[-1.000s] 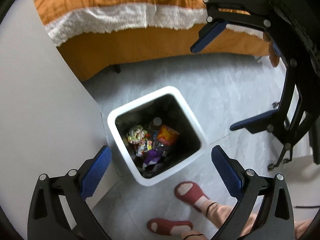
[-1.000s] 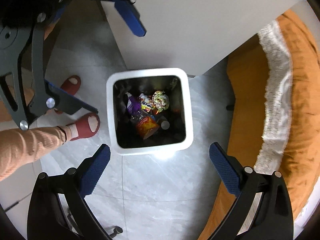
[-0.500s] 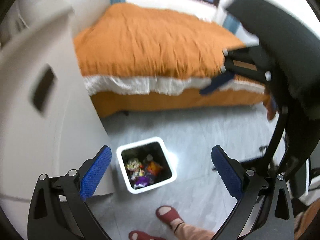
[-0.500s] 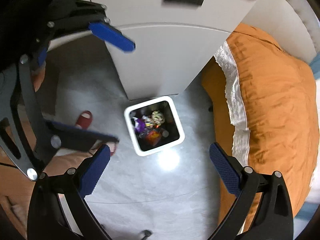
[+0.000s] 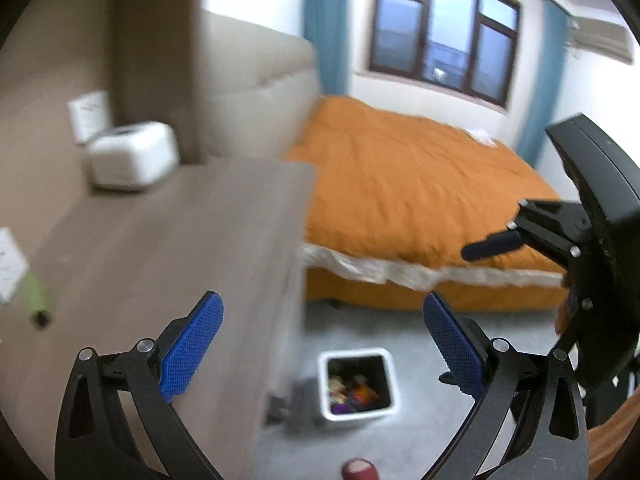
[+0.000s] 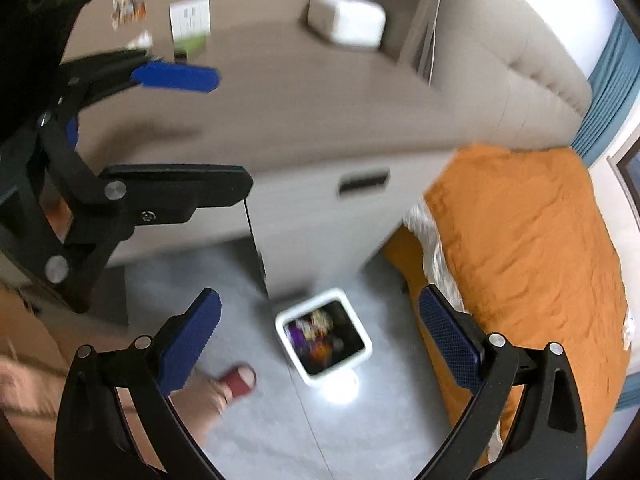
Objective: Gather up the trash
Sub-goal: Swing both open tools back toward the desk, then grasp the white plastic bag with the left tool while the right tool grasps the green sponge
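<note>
White and square, the trash bin (image 5: 359,387) sits on the grey floor (image 6: 248,432) just beside a tall cabinet (image 5: 168,248), with colourful wrappers (image 6: 316,334) inside. An orange bed (image 5: 404,196) lies nearby. Well above the bin, the left gripper (image 5: 322,342) and right gripper (image 6: 320,338) both hold their blue-padded fingers wide apart, gripping nothing.

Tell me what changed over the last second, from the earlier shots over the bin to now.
Both tongs, left and right, rose up and away from the white bin, which now looks small on the floor; the cabinet top, with a white box on it, has come into view. Nothing was gripped or released. Both tongs stayed open and empty, and the wrappers stayed in the bin beside the cabinet.
</note>
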